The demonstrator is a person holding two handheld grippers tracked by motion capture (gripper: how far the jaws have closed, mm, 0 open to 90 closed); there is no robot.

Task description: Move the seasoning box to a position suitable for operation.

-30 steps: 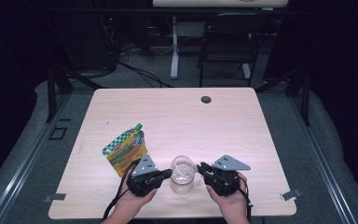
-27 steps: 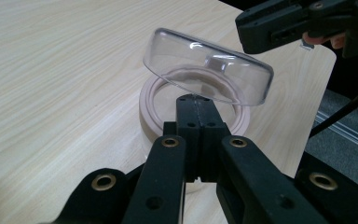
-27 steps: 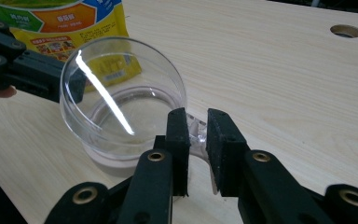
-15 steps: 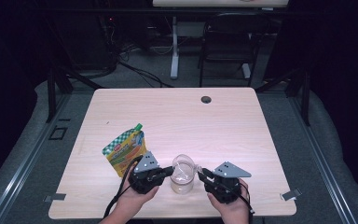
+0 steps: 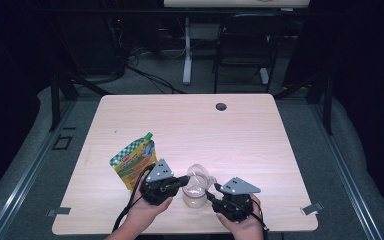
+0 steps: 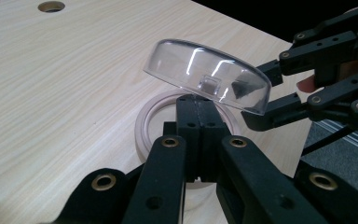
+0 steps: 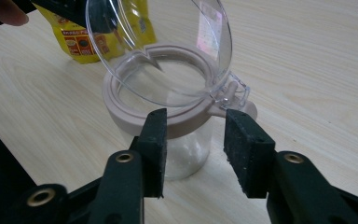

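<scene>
Left gripper [image 5: 184, 179] clamped on clear lid [image 6: 208, 80], tilted over jar [image 7: 177, 140]; right gripper [image 7: 193, 140] just opened, apart beside jar.

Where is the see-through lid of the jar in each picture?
High view: the clear lid stands tilted open above the jar, low in the middle, between the two grippers.
Left gripper view: it sits in the upper middle, just above the shut jaws.
Right gripper view: it is at the top middle, hinged up over the jar's pink ring.
Shared landmark: the pink ring around the jar's mouth.
</scene>
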